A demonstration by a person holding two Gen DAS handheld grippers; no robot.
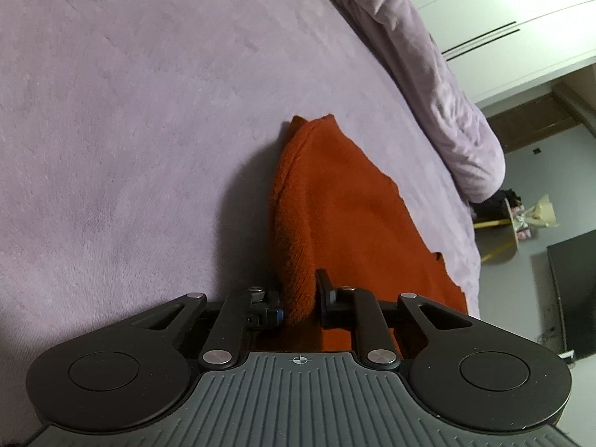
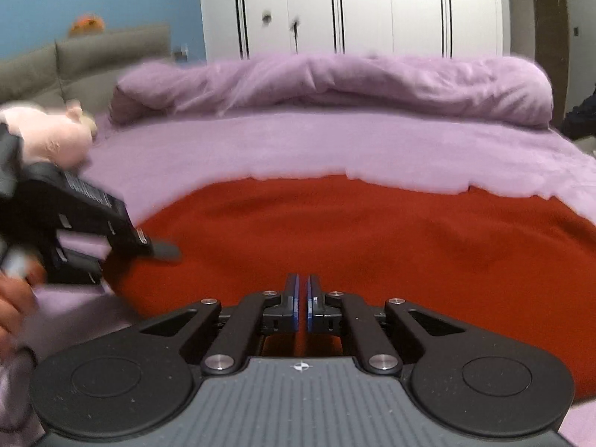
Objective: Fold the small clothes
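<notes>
orange-red knit garment (image 1: 335, 216) lies spread on the lilac bed (image 1: 130, 111), filling the centre of both views. left gripper (image 1: 300, 298) jaws pinch a raised fold of its edge; right gripper (image 2: 302, 298) jaws are pressed together at its near edge.

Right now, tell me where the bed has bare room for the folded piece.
Free: the wide lilac sheet left of the orange garment, and the strip between it and the rolled duvet. Crowded: the near edge, where the left gripper and right gripper work.
</notes>
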